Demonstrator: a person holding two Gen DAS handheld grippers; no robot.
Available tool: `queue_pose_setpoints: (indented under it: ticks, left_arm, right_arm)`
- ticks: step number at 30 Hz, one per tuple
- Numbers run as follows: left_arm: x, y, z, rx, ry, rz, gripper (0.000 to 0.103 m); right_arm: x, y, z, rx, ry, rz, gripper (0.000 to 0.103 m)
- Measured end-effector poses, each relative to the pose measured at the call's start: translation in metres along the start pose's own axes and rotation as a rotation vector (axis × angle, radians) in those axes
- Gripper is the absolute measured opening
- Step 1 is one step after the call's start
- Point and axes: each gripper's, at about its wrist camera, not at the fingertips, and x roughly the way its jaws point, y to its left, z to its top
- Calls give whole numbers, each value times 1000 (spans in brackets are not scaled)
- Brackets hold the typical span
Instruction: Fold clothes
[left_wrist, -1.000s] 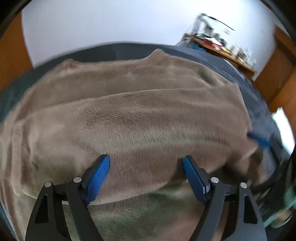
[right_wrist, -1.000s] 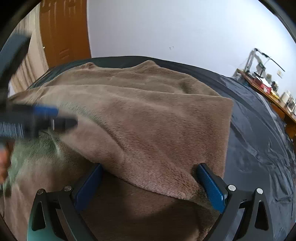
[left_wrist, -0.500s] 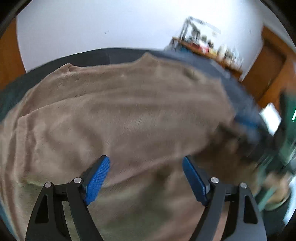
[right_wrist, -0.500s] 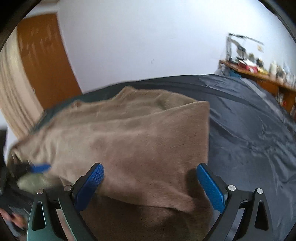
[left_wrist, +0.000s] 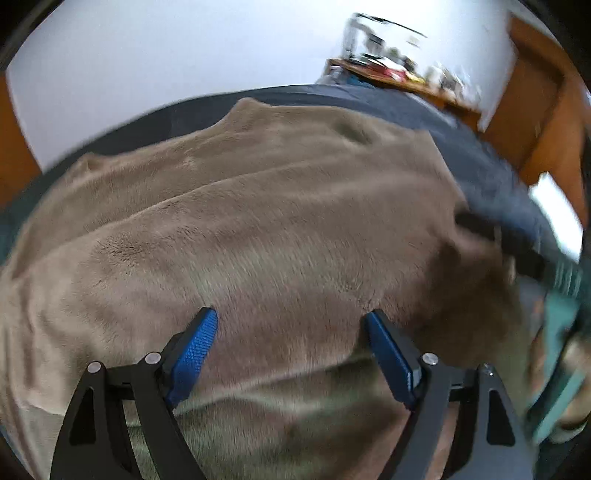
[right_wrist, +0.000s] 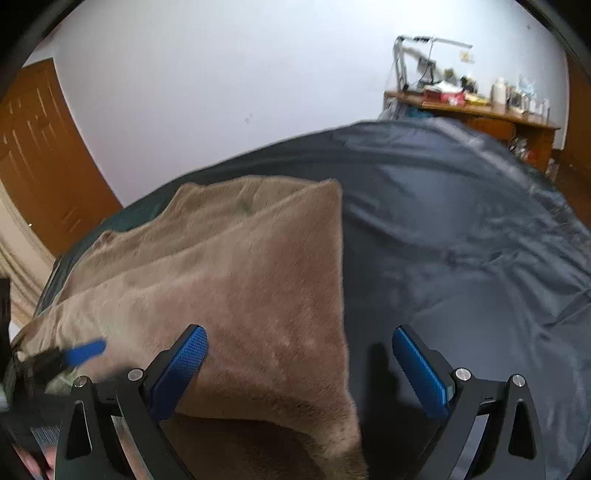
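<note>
A brown fleece garment (left_wrist: 258, 229) lies folded over itself on a dark bed cover (right_wrist: 461, 229). My left gripper (left_wrist: 291, 332) hovers open over the garment's near fold, with nothing between its blue pads (left_wrist: 195, 343). My right gripper (right_wrist: 299, 347) is open above the garment's right edge (right_wrist: 280, 280), one finger over the fleece, the other over bare cover. The right gripper's body shows blurred at the right rim of the left wrist view. The left gripper's blue fingertip (right_wrist: 85, 349) shows at the left of the right wrist view.
A wooden desk (right_wrist: 476, 110) crowded with bottles and a lamp stands against the white wall at the back right. A brown door (right_wrist: 37, 155) is at the left. A hand (right_wrist: 33, 461) shows at the lower left corner.
My right gripper has slid right and rolled, from over the middle of the fleece to its right edge, with more dark cover now in view. The left gripper shifted a little and stayed open.
</note>
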Motion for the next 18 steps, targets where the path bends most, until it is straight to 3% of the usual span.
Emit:
queue_pose_setpoints:
  ticks: [6,10,12,16,18]
  left_arm:
    - [-15,2,-17,16,-15,-46,85]
    - [-19,3,-23,45,-30,-23,85]
    - [-20,16,-16,-28,-38,-75,85]
    - [-29,53,-1,-226,-78,-146,85]
    - [-28,68,4,-282,-84,-120,86]
  right_arm:
    - [-7,18,-2,-97,-48,6,102]
    - [15,48,-14,-273,63,-7,102]
    - [25,55,-17,-318,120,-9,102]
    - [24,49,-17,-313,133,4,102]
    - [24,51,-18,-324,134,-3,102]
